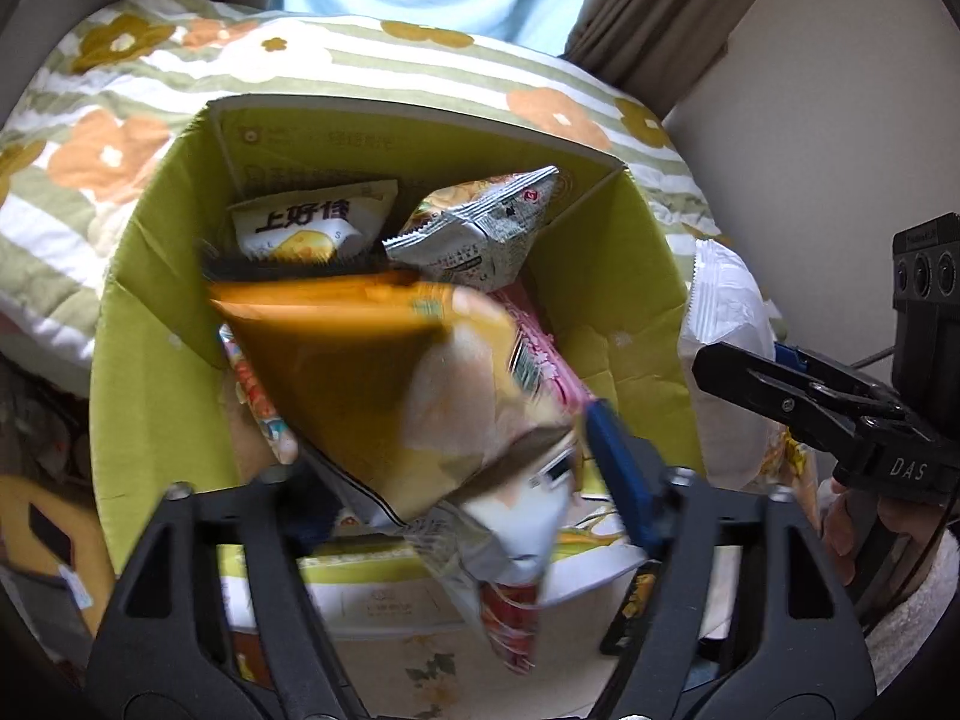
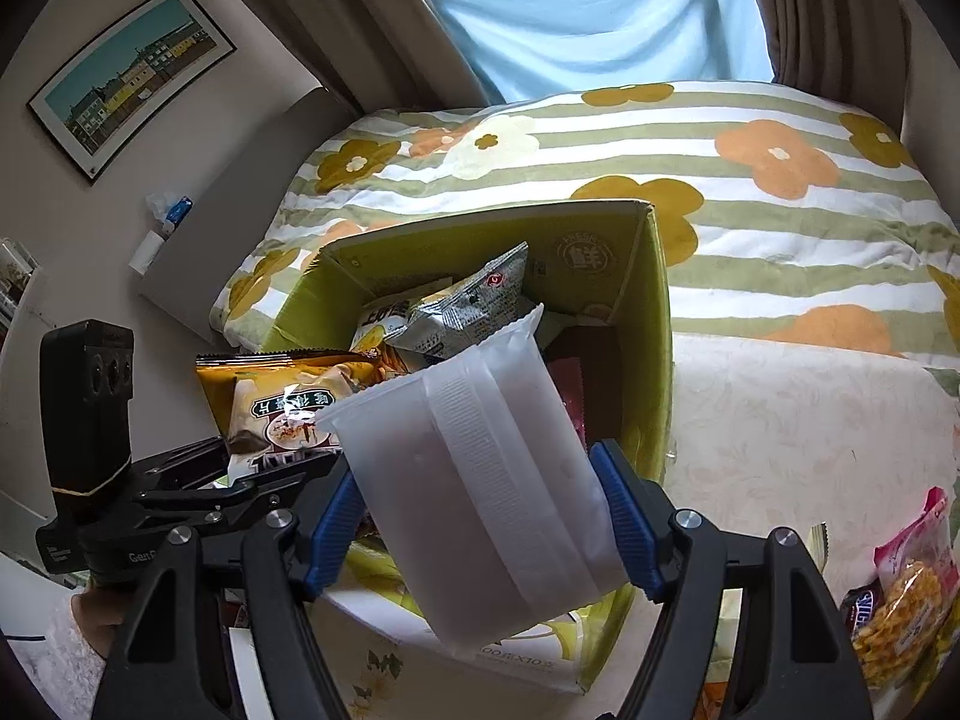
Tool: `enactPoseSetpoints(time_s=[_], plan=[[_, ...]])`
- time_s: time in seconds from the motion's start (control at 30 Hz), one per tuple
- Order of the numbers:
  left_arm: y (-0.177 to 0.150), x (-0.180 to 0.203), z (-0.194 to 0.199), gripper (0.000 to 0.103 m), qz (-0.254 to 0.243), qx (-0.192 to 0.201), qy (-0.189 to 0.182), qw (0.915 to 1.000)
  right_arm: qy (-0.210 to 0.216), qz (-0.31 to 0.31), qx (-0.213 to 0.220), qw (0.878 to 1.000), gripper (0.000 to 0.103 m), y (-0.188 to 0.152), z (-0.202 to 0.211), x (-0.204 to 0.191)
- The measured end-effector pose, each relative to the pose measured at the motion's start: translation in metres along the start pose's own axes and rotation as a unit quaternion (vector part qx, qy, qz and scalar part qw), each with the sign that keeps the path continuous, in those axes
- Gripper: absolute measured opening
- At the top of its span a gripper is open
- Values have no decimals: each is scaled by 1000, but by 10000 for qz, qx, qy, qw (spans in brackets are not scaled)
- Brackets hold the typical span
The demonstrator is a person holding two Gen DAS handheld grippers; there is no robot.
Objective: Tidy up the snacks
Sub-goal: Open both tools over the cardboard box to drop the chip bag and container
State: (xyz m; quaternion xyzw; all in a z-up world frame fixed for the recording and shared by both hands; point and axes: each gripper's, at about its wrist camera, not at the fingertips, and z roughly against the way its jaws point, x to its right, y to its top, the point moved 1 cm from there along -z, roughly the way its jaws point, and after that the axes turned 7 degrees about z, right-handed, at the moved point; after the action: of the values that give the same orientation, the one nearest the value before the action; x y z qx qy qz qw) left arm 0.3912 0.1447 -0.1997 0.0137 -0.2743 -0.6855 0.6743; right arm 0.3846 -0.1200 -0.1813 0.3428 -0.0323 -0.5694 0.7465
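A green cardboard box (image 1: 150,300) (image 2: 654,300) stands open on a cream tablecloth and holds several snack packets, among them a silver one (image 1: 480,228) (image 2: 462,306) and a white-and-yellow chip bag (image 1: 312,228). An orange-brown snack bag (image 1: 372,372) (image 2: 282,402), blurred, hangs over the box between the fingers of my left gripper (image 1: 456,462) (image 2: 240,474). The jaws stand wide and the blue right pad (image 1: 618,480) does not press on the bag; the left pad is hidden behind it. My right gripper (image 2: 474,468) (image 1: 780,384) is shut on a white translucent packet (image 2: 480,480) (image 1: 720,300) at the box's near right corner.
A striped floral quilt (image 2: 750,150) lies behind the box. Loose snacks, one pink-and-yellow bag (image 2: 900,588) among them, sit on the tablecloth (image 2: 780,432) to the right. A framed picture (image 2: 132,78) hangs on the left wall, and curtains (image 2: 570,18) hang at the back.
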Motion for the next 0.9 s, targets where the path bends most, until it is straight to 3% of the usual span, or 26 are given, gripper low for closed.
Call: enactPoseSetpoints(time_s=[0.03, 0.1, 0.53, 0.6, 0.73, 0.9], plan=[[0, 1, 0, 103, -66, 41, 158, 9998, -9, -4, -3, 10000, 69, -1, 0, 0], [-2, 2, 4, 103, -139, 116, 328, 9993, -2, -26, -23, 10000, 69, -2, -1, 2], [-24, -16, 32, 103, 260, 195, 459, 9984, -113, -112, -179, 9997, 71, 0, -11, -4], [-24, -15, 33, 103, 235, 208, 494, 9983, -207, -173, -240, 9993, 76, 1, -14, -6], [-26, -15, 34, 103, 237, 220, 499, 9982, -125, -78, 120, 9998, 93, 0, -4, -14], [-30, -15, 37, 103, 240, 226, 490, 9983, -269, 45, 186, 9995, 93, 0, 2, -15]])
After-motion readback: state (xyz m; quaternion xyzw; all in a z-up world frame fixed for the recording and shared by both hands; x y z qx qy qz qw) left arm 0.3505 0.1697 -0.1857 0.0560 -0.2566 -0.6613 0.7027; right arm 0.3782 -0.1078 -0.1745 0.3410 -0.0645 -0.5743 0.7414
